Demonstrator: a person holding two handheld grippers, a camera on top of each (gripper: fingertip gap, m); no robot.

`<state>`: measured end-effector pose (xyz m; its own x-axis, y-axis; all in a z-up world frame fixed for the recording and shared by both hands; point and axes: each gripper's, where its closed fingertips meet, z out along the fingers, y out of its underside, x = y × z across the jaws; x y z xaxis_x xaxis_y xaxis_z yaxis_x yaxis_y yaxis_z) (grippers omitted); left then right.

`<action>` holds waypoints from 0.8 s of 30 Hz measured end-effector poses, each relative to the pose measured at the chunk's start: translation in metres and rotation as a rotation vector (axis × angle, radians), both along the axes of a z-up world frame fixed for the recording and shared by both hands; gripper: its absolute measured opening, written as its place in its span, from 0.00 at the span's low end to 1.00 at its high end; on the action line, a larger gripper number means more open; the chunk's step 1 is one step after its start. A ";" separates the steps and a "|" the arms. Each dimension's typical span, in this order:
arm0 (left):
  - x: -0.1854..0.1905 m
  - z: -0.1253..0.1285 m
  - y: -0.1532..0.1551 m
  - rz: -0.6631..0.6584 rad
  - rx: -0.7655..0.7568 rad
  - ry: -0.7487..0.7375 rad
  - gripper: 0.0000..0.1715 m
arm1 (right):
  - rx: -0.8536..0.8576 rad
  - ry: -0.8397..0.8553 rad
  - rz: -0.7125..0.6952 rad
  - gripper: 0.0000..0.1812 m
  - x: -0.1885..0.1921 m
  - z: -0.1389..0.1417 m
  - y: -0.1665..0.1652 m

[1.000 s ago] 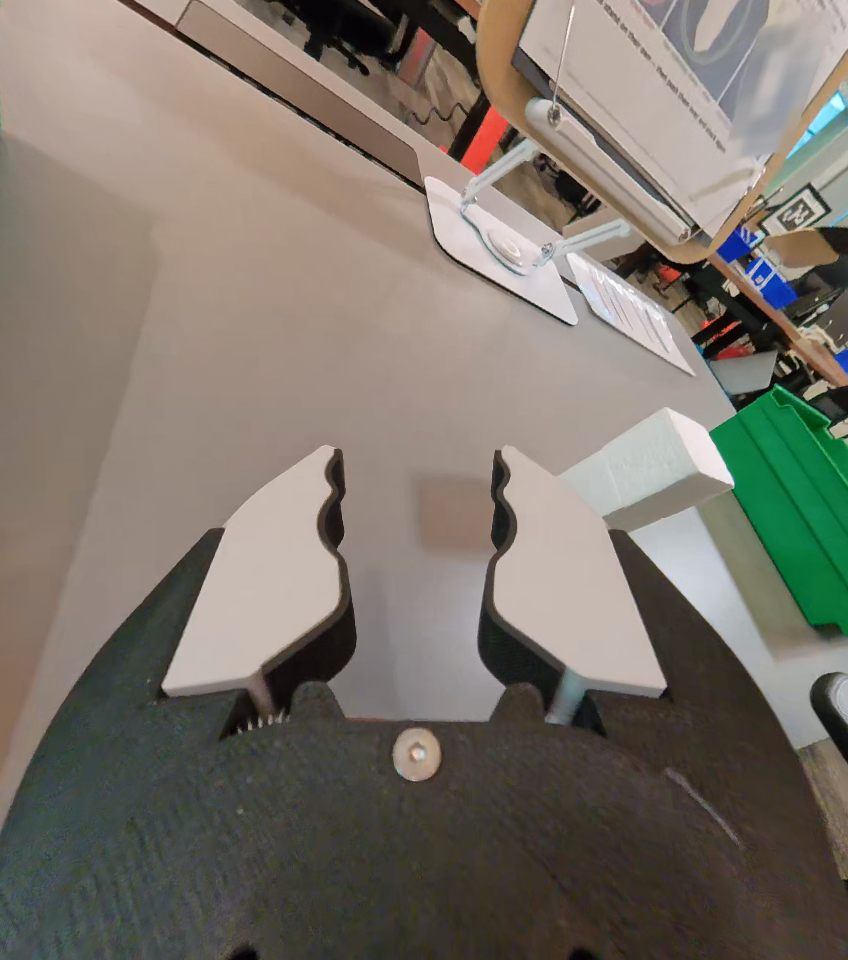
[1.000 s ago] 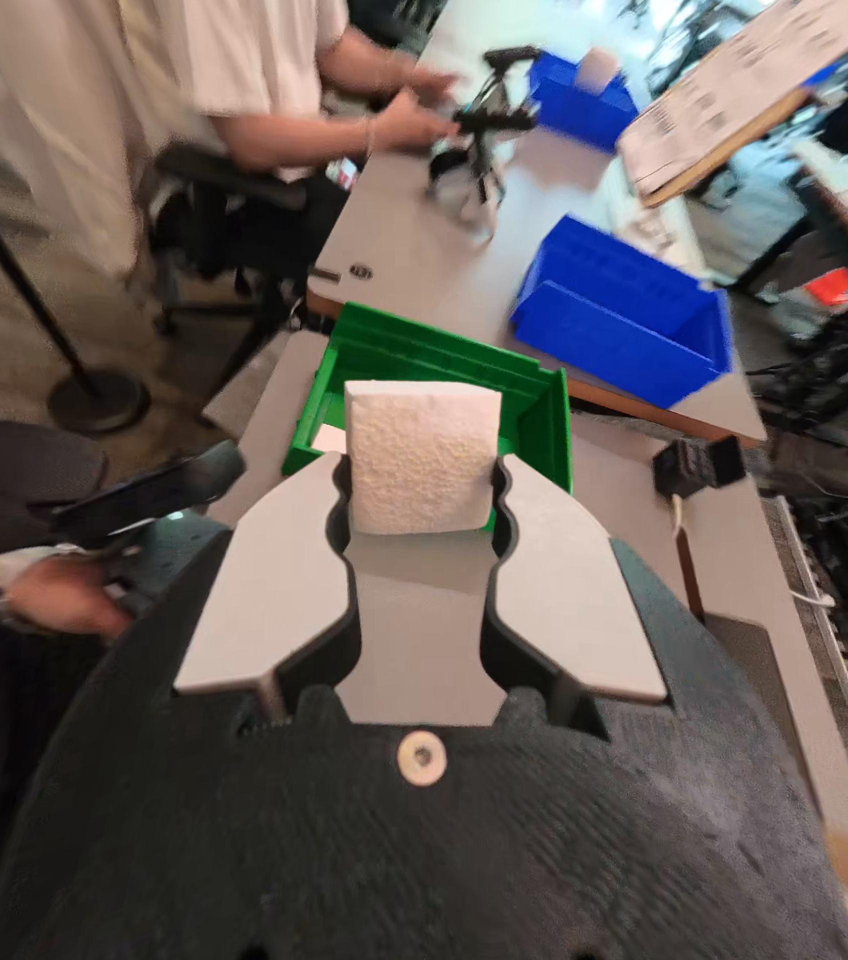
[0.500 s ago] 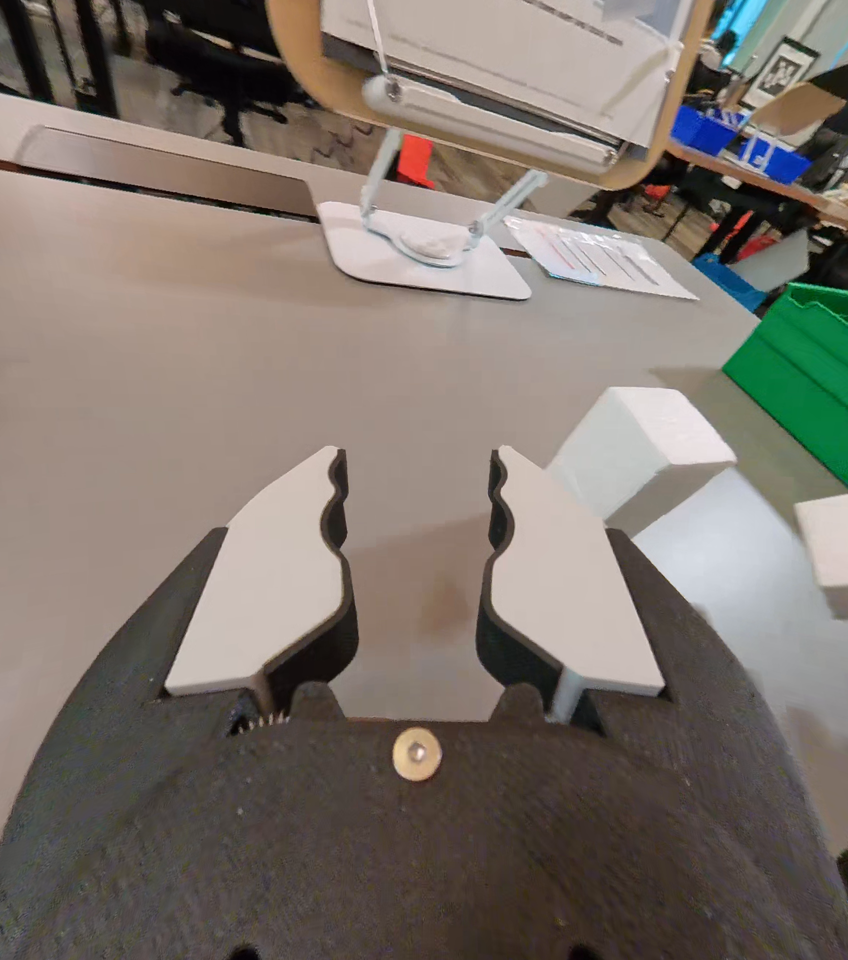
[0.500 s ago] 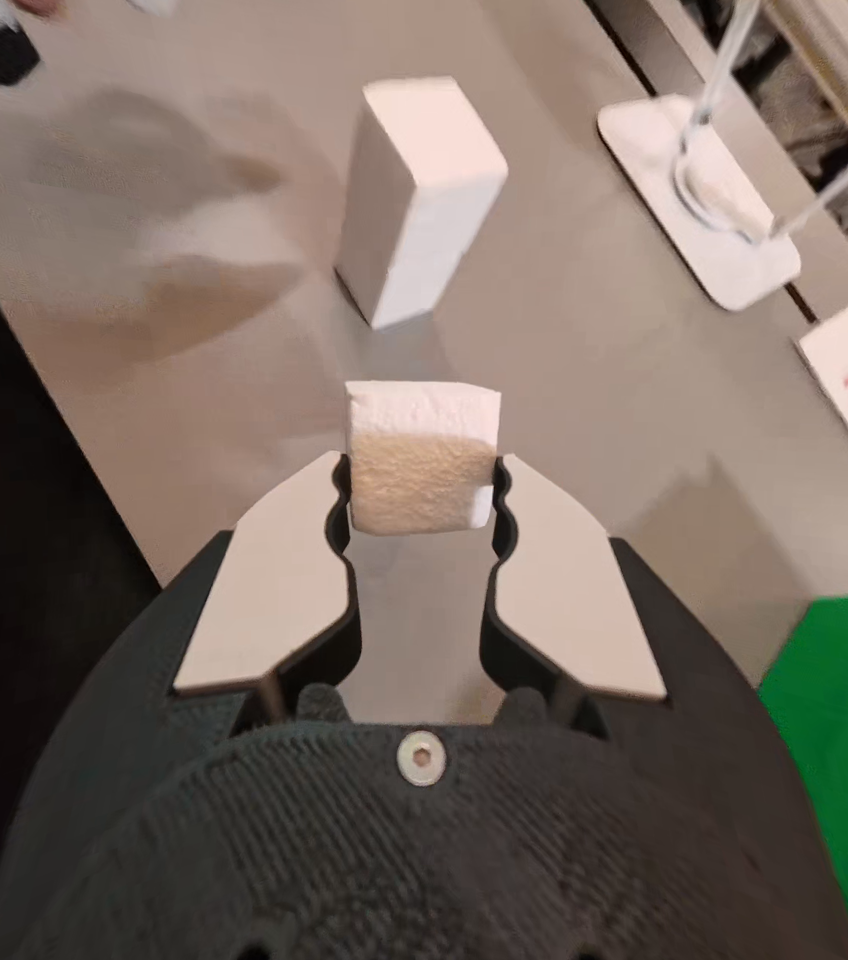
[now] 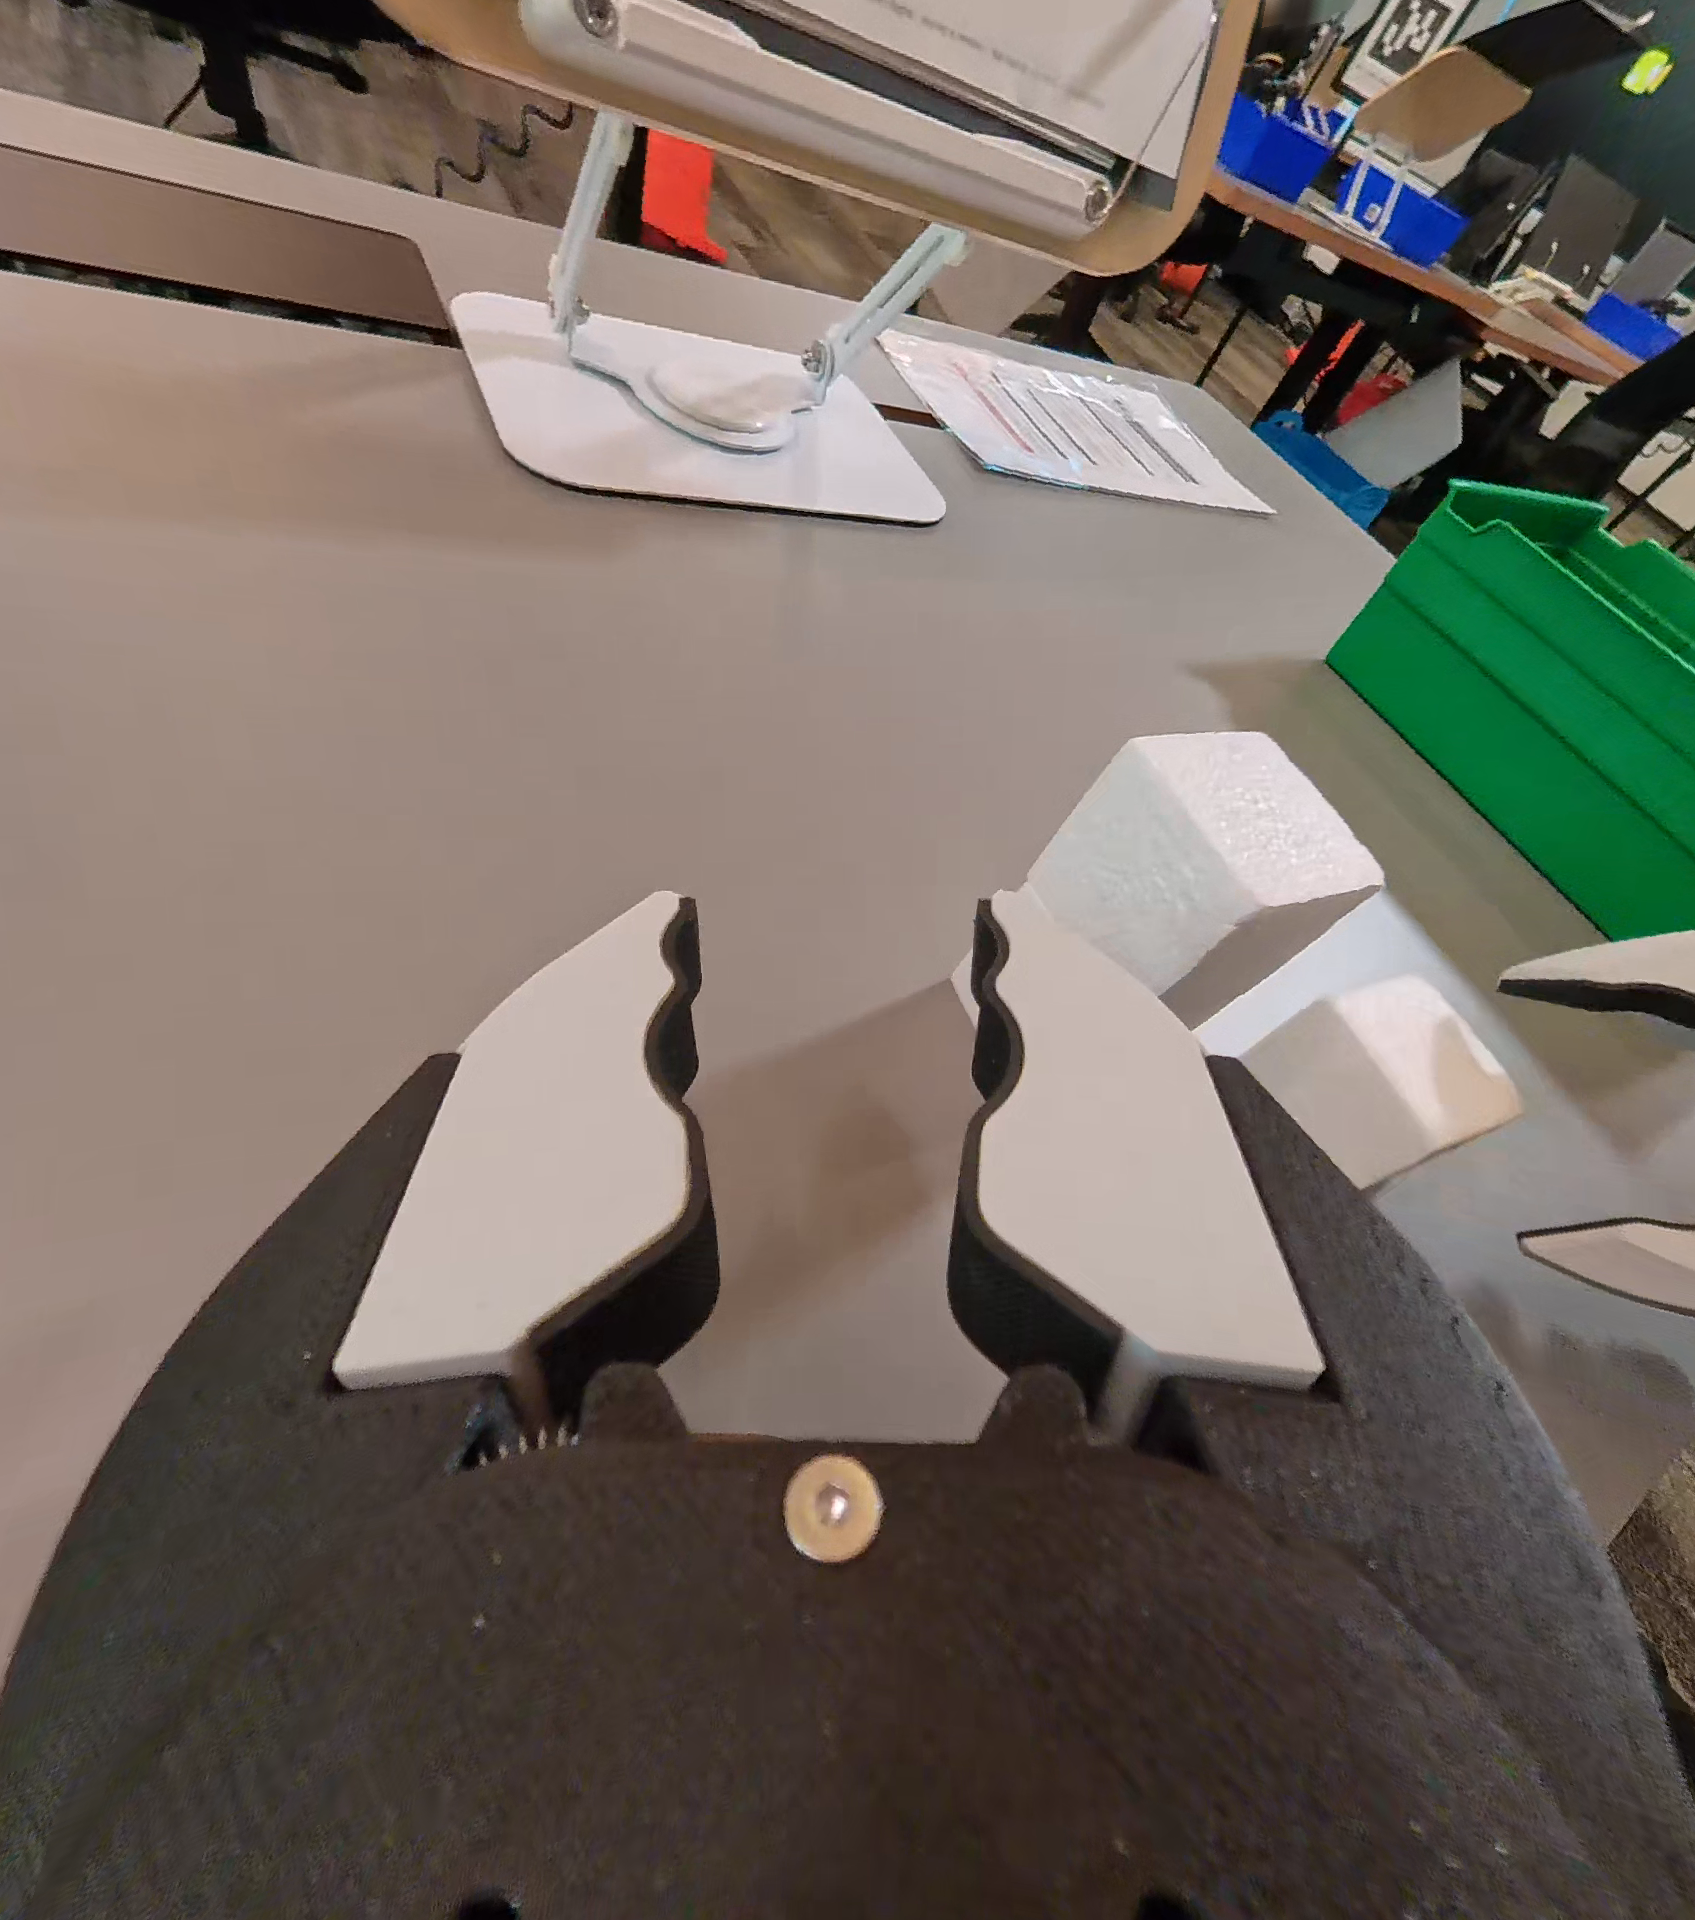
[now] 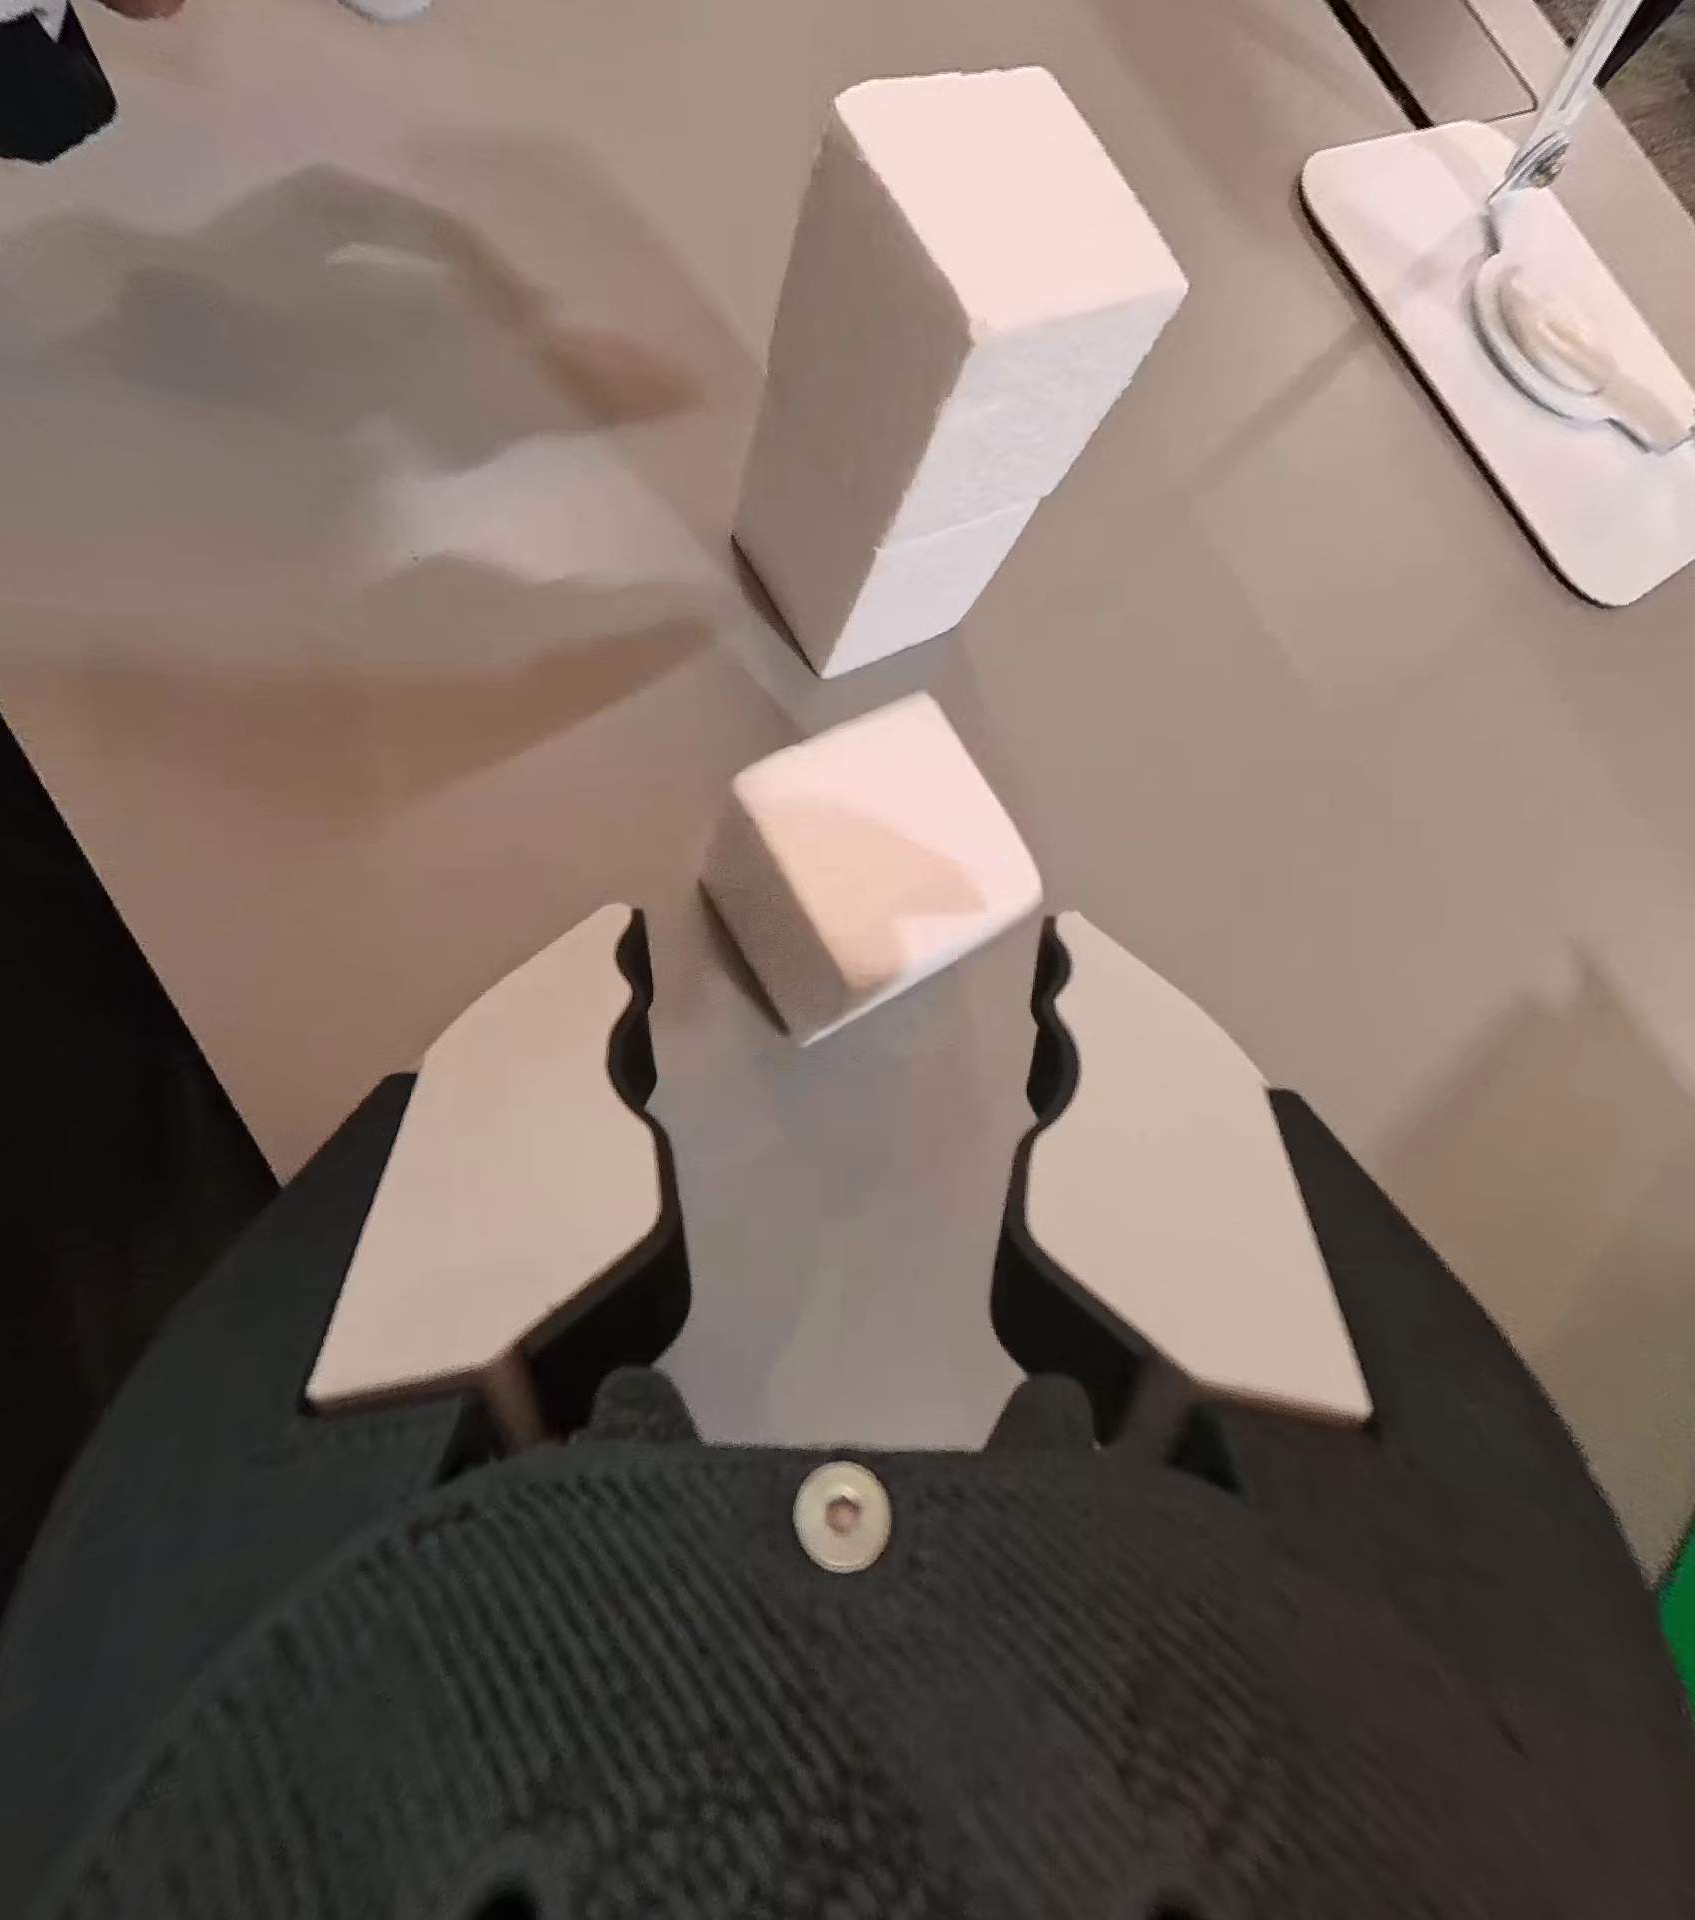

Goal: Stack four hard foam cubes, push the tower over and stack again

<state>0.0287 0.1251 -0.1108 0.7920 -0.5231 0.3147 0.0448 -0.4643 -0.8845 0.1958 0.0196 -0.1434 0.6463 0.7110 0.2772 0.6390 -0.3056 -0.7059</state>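
Both tongs gape empty: right tongs (image 6: 841,935) just behind small foam cube (image 6: 869,862), left tongs (image 5: 832,925) over bare table (image 5: 303,727).

Left gripper (image 5: 832,925): matte black textured body, pale grey finger plates with black wavy inner edges, 1 silver screw; right gripper (image 6: 841,940): same black and pale grey; tall foam block (image 6: 936,353): plain white, faint grainy speckle, 1 thin seam line; small foam cube (image 6: 869,862): white, warm pinkish cast on top; table (image 5: 303,675): flat uniform grey; stand base (image 5: 697,416): white plate, silvery legs; bin (image 5: 1591,717): bright green; printed sheet (image 5: 1071,426): white with red and black lines; far bins (image 5: 1394,203): blue.
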 end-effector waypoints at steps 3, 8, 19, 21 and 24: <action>-0.006 -0.001 0.000 0.016 -0.006 0.000 0.30 | 0.013 0.061 -0.001 0.40 0.007 0.008 -0.004; -0.010 -0.004 -0.001 0.024 -0.026 -0.007 0.30 | 0.007 0.208 -0.026 0.38 0.030 0.014 0.002; -0.013 -0.007 -0.003 0.030 -0.030 0.015 0.30 | -0.187 0.119 0.152 0.32 -0.018 -0.028 -0.024; -0.013 -0.007 -0.003 0.032 -0.033 0.016 0.30 | -0.198 0.138 0.178 0.32 -0.023 -0.024 -0.030; -0.013 -0.007 -0.003 0.032 -0.031 0.011 0.30 | -0.143 0.154 0.109 0.32 -0.008 -0.016 -0.020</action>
<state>0.0158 0.1221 -0.1174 0.8117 -0.4879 0.3211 0.0499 -0.4898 -0.8704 0.1881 -0.0001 -0.1592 0.5903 0.8039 0.0726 0.5620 -0.3448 -0.7518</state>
